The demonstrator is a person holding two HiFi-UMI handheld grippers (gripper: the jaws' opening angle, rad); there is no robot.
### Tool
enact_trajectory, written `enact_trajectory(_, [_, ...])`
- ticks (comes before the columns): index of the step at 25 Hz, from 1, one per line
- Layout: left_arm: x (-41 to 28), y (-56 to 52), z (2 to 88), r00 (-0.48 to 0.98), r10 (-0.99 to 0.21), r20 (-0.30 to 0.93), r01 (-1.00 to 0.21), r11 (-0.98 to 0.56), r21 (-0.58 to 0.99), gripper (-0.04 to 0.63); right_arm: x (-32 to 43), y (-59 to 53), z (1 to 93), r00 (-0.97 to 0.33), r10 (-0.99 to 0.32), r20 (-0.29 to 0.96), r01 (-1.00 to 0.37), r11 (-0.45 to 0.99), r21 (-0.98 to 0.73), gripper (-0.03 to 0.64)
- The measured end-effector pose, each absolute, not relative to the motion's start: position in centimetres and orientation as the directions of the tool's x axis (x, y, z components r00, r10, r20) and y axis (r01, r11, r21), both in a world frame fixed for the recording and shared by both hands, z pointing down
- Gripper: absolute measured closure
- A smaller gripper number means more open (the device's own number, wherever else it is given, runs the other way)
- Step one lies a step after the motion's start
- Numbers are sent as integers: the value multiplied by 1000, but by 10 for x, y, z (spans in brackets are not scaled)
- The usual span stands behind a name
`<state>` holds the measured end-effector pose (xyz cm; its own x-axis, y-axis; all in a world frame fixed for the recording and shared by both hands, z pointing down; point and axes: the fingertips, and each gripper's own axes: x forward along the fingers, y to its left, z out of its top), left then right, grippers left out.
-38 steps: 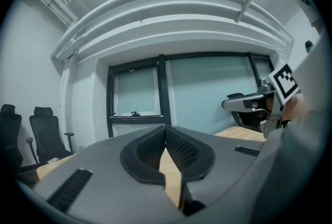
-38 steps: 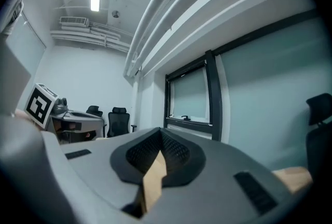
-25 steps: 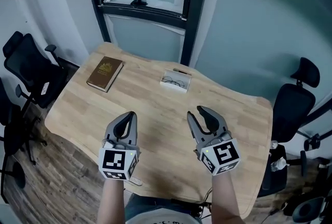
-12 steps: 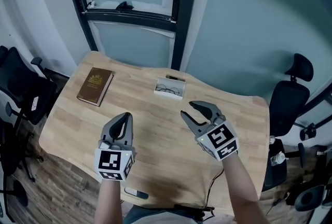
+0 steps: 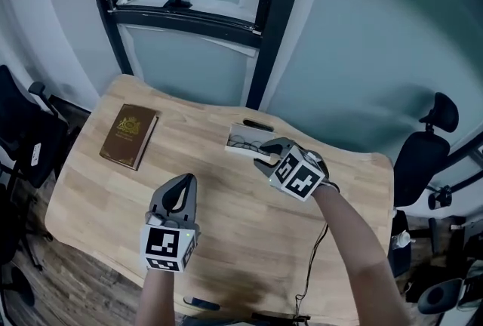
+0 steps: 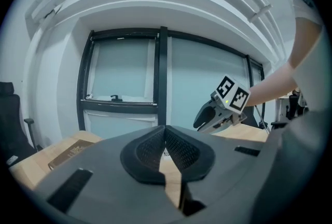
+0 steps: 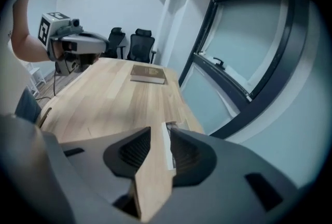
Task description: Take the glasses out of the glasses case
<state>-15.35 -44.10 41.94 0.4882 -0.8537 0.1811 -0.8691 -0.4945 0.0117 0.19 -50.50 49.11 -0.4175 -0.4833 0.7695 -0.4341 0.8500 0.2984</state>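
Glasses case (image 5: 243, 142): white, open, on the bench (image 5: 211, 196) near its far edge, with the glasses (image 5: 240, 140) lying inside it.

Head view
- Right gripper (image 5: 262, 155) just right of the case, pointing down at its right end; contact with the case cannot be told here
- Left gripper (image 5: 183, 182) well short of the case, on the near-left side, over bare bench
- Brown book (image 5: 128, 136) well left of the case, lying flat
- Small dark object (image 5: 256, 124) just behind the case
- Dark window frame (image 5: 260, 15) beyond the case; black office chair (image 5: 423, 155) far right of the case

Left gripper view
- Left gripper (image 6: 165, 128) has its jaws together at the tips, with nothing between them
- Right gripper (image 6: 218, 114) ahead and to the right, tilted downward over the bench (image 6: 249, 134)
- Book (image 6: 67, 153) low at the left
- Case mostly hidden behind the jaws

Right gripper view
- Right gripper (image 7: 161, 129) has its jaws partly apart and closing
- White edge of the case (image 7: 167, 148) shows in the gap between them, and the pads are not pressing on it
- Book (image 7: 149, 73) beyond the case along the bench (image 7: 104, 103)
- Left gripper (image 7: 101, 44) up at the left, well apart from the case
- Two office chairs (image 7: 136, 44) past the far end of the bench
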Motion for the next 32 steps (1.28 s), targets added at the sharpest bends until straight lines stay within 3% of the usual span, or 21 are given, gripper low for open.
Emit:
enact_trajectory(18, [-187, -498, 503, 444, -855, 270, -896, -418, 148, 580, 2, -609, 640, -199, -260, 945, -272, 941, 202, 509])
enact_trajectory(28, [-199, -501, 536, 414, -850, 325, -910, -378, 168, 580, -1, -610, 656, -226, -94, 969, -279, 960, 28, 578])
enact_trajectory(32, [-201, -500, 537, 411, -849, 331, -911, -378, 162, 580, 0, -610, 653, -241, -94, 966, -279, 960, 24, 600])
